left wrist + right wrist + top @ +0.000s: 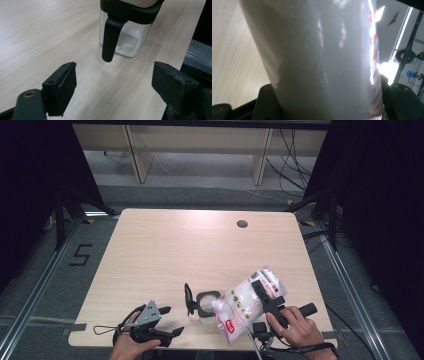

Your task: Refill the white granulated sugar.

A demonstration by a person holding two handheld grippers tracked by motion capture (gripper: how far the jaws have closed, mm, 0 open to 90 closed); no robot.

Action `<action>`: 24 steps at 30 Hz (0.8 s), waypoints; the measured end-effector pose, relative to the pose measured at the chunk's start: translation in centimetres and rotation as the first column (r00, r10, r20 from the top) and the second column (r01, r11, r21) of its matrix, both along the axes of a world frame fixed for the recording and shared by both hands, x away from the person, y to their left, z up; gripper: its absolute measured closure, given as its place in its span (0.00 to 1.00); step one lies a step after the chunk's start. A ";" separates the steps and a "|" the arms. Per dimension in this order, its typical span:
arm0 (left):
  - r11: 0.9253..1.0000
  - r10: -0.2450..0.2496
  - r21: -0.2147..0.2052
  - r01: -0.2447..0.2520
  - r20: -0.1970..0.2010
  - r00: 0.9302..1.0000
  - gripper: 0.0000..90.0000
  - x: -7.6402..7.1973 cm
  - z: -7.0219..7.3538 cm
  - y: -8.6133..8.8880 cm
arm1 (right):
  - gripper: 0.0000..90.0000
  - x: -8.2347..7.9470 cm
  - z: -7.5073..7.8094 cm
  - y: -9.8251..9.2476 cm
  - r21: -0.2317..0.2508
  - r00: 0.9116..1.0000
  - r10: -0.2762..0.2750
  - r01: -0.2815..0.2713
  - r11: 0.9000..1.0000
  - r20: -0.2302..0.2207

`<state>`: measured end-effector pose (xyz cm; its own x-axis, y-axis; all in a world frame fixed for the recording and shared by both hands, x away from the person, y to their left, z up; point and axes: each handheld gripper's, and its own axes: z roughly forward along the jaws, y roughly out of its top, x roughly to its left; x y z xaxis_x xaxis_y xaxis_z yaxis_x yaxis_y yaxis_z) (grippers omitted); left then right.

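Two tongs: right tongs (265, 292) gripping white bag (245, 302), tilting over open jar (207, 304); left tongs (170, 320) gaping wide, w/ nothing between.

Bright overhead light, dark surroundings, glare on the bag (322, 57) (blurred close-up).

A light wooden table (165, 255) is standing on a grey floor (40, 290), with a round cable hole (242, 224) lying near its far right corner. A black "5" mark (80, 255) is sitting on the floor left of the table. Pale cabinets (200, 142) are lining the far wall, and loose cables (290, 155) are hanging at the right.
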<state>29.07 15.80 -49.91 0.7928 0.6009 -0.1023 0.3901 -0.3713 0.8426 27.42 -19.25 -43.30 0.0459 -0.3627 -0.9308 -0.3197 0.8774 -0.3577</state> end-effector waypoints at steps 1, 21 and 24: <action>1.000 -0.006 -0.014 0.006 0.011 1.000 0.22 0.1 0.0 -0.1 | 0.46 0.0 0.0 -0.1 0.010 1.000 -0.004 0.004 1.000 0.000; 1.000 -0.007 0.002 0.007 0.001 1.000 0.22 0.1 -0.1 -0.1 | 0.46 0.2 0.0 -0.2 -0.009 1.000 -0.001 0.001 1.000 -0.009; 1.000 -0.005 0.001 0.005 -0.001 1.000 0.21 0.1 -0.1 -0.2 | 0.46 0.3 0.1 -0.2 -0.001 1.000 -0.006 0.006 1.000 -0.008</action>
<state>29.17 15.57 -50.04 0.7958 0.5968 -0.1024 0.3887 -0.3739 0.8421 27.71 -19.46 -43.20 0.0361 -0.3637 -0.9308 -0.3177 0.8789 -0.3558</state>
